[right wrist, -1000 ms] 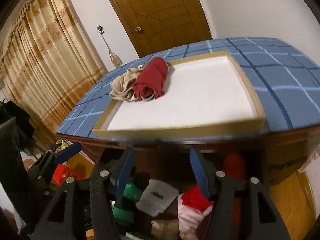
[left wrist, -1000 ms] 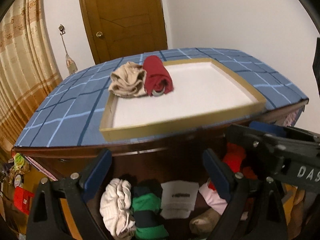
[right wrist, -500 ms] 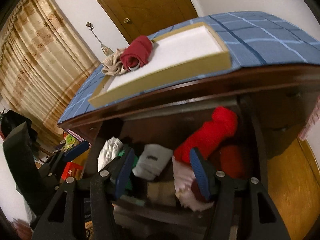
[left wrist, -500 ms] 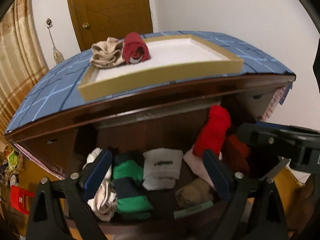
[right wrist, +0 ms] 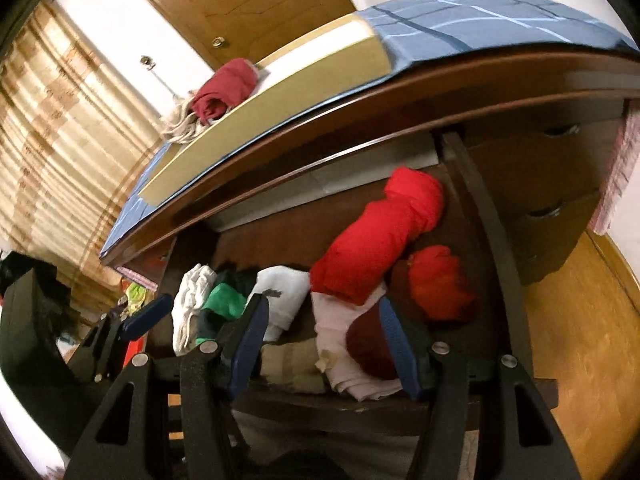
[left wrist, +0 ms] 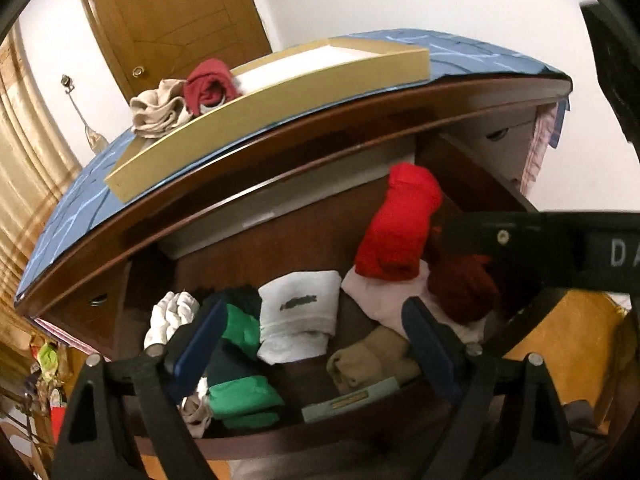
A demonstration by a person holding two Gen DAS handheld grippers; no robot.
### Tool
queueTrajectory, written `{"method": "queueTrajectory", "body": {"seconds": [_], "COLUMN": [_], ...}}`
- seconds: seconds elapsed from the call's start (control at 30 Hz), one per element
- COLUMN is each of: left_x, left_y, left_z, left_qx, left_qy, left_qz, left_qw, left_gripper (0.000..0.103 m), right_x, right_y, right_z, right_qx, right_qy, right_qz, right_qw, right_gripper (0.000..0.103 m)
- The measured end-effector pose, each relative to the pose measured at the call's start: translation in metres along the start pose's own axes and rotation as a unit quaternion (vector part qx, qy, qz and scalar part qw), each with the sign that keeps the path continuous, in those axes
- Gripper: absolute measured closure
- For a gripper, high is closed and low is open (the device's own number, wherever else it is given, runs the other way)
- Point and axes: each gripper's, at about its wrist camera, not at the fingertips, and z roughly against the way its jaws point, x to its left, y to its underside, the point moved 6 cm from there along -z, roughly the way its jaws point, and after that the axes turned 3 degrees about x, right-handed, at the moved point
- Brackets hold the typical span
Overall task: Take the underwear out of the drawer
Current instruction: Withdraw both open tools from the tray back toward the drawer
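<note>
The wooden drawer [left wrist: 472, 184] stands open and holds several rolled garments: a bright red roll [left wrist: 400, 228] [right wrist: 376, 236], a white folded piece [left wrist: 298, 316] [right wrist: 280, 296], a green one [left wrist: 240, 396] [right wrist: 224, 300], a pale pink one [left wrist: 380, 300] [right wrist: 340, 344], a dark red one [left wrist: 464, 288] [right wrist: 372, 344], a tan one [left wrist: 372, 360]. My left gripper [left wrist: 312, 348] is open and empty above the white piece. My right gripper [right wrist: 320, 340] is open and empty over the pink and dark red pieces.
On the blue checked top [left wrist: 68, 216] lies a shallow gold-edged tray [left wrist: 280, 84] [right wrist: 280, 76] with a dark red roll [left wrist: 208, 86] [right wrist: 224, 88] and a beige piece [left wrist: 158, 108] at its left end. Curtains [right wrist: 60, 120] hang left, a wooden door [left wrist: 168, 20] behind.
Both grippers have dropped from tray level down to the open drawer. The drawer's garments now fill the lower view and the tray is seen from below its rim.
</note>
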Motion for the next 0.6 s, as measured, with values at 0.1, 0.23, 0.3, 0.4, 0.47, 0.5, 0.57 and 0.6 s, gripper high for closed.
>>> {"method": "queueTrajectory", "body": {"seconds": [0.1,0.23,0.3,0.4,0.47,0.5,0.57,0.6], "left_x": [0.027,0.072,0.093,0.122,0.135,0.138,0.142,0.143], "left_y": [-0.001,0.002,0.007,0.017,0.024,0.026,0.031,0.033], "left_z": [-0.005,-0.015,-0.023,-0.039,-0.050,-0.054,-0.064,-0.066], "left_qx": [0.005,0.017,0.033,0.066,0.085,0.094,0.110,0.114], "left_qy": [-0.003,-0.034,-0.052,-0.059,-0.056,-0.056,-0.056,-0.057], "left_qz": [0.048,0.097,0.111,0.150,0.171,0.175,0.177,0.178], "left_qw": [0.9988,0.9945,0.9919,0.9846,0.9799,0.9785,0.9764,0.9757], "left_gripper": [0.013,0.016,0.024,0.034,0.040,0.042,0.043,0.043], "right_x": [-0.003,-0.001,0.000,0.003,0.005,0.006,0.011,0.015], "right_y": [-0.002,-0.005,-0.005,-0.005,-0.006,-0.007,-0.008,-0.008], "right_z": [0.000,-0.003,-0.005,-0.009,-0.010,-0.011,-0.014,-0.017], "right_qx": [-0.006,-0.010,-0.007,-0.004,-0.006,-0.006,-0.004,-0.001], "right_qy": [0.002,0.007,0.006,0.006,0.005,0.005,-0.001,-0.005], "right_qz": [-0.003,0.001,0.002,0.005,0.009,0.012,0.019,0.024], "right_qw": [1.000,1.000,1.000,1.000,1.000,1.000,1.000,1.000], "right_gripper": [0.043,0.043,0.043,0.043,0.043,0.043,0.043,0.043]}}
